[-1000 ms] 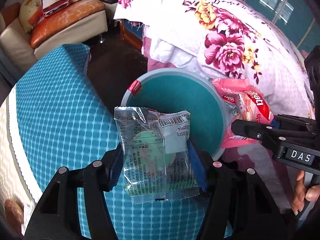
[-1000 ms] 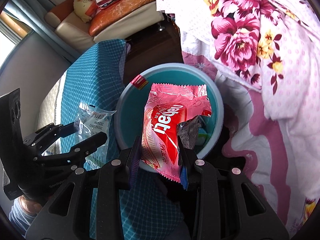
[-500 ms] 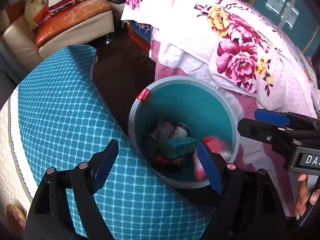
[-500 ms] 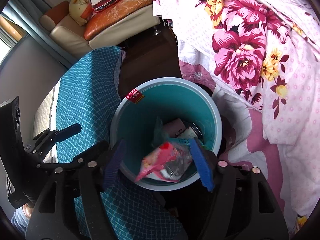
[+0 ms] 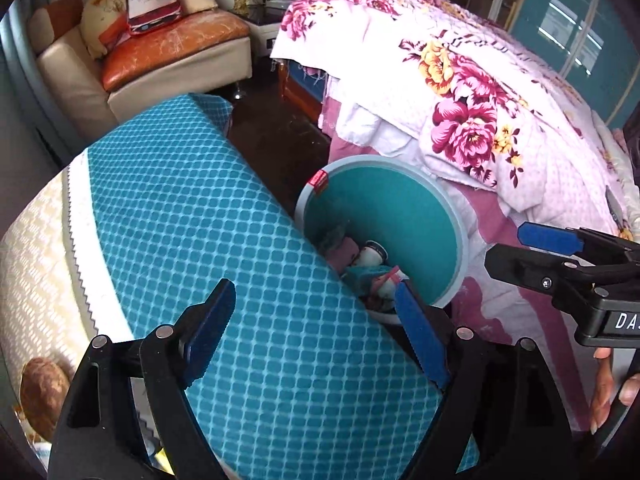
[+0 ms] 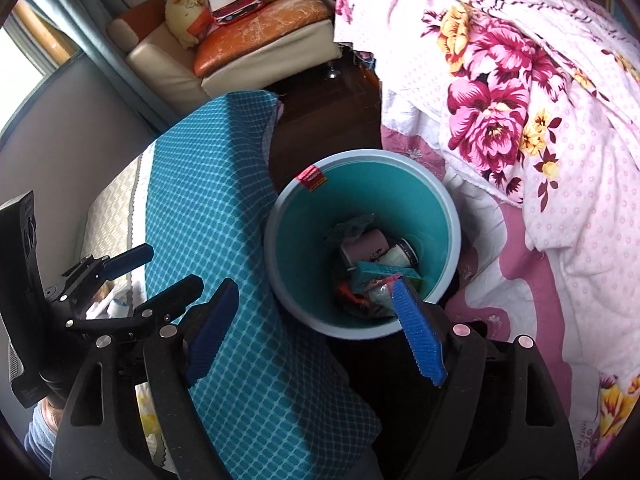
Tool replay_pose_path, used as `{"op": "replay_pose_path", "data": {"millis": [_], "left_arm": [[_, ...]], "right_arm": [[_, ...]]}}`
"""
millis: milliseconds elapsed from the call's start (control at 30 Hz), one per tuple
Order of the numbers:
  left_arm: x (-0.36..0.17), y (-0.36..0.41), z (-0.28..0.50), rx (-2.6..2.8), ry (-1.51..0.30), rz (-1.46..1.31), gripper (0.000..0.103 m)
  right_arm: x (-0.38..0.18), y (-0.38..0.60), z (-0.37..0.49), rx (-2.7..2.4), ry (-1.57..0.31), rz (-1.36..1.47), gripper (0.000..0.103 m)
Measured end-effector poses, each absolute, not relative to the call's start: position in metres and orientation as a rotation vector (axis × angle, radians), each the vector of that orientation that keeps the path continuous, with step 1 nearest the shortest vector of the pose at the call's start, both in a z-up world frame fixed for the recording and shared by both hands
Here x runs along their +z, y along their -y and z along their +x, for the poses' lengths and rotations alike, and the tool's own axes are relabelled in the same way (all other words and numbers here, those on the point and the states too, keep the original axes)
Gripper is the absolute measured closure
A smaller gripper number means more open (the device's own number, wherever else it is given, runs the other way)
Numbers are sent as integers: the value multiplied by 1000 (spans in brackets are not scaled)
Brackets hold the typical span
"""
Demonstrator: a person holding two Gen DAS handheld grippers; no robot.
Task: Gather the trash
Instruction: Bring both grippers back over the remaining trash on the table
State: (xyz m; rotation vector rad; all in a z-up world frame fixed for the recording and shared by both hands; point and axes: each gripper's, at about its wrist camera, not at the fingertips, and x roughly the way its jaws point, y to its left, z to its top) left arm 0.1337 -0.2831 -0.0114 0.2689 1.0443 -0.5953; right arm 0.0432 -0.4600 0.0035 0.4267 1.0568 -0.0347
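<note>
A teal trash bin (image 5: 460,224) (image 6: 276,208) with a pale rim and a red sticker stands on the dark floor between the table and the bed. Several wrappers, small cartons and cups (image 6: 376,268) (image 5: 368,260) lie at its bottom. My left gripper (image 5: 312,292) (image 6: 176,266) hovers open over the table edge beside the bin, with nothing between its blue pads. My right gripper (image 6: 314,286) (image 5: 506,246) hangs over the bin's near rim; its jaws are opening and hold nothing.
A teal checked cloth (image 5: 200,220) covers the table left of the bin. A bed with a floral quilt (image 5: 480,100) stands close on the right. A sofa with cushions (image 5: 160,52) is at the back. A person's hand (image 5: 604,392) holds the right gripper.
The clear wrapper left my left gripper and the red wrapper left my right gripper; both dropped into the bin. Both grippers opened wide and pulled up and back.
</note>
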Motion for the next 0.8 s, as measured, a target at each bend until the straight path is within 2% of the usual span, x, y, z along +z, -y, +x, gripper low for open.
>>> {"op": "replay_pose_path", "data": {"millis": [433,800], "left_arm": [[9,200,101,-508,-991,215,20],[8,98,88,-390,-1002,139,20]], "right_arm": [[26,376,23,32,-1043,227,26],[24,295,27,152,-1114,127,26]]}}
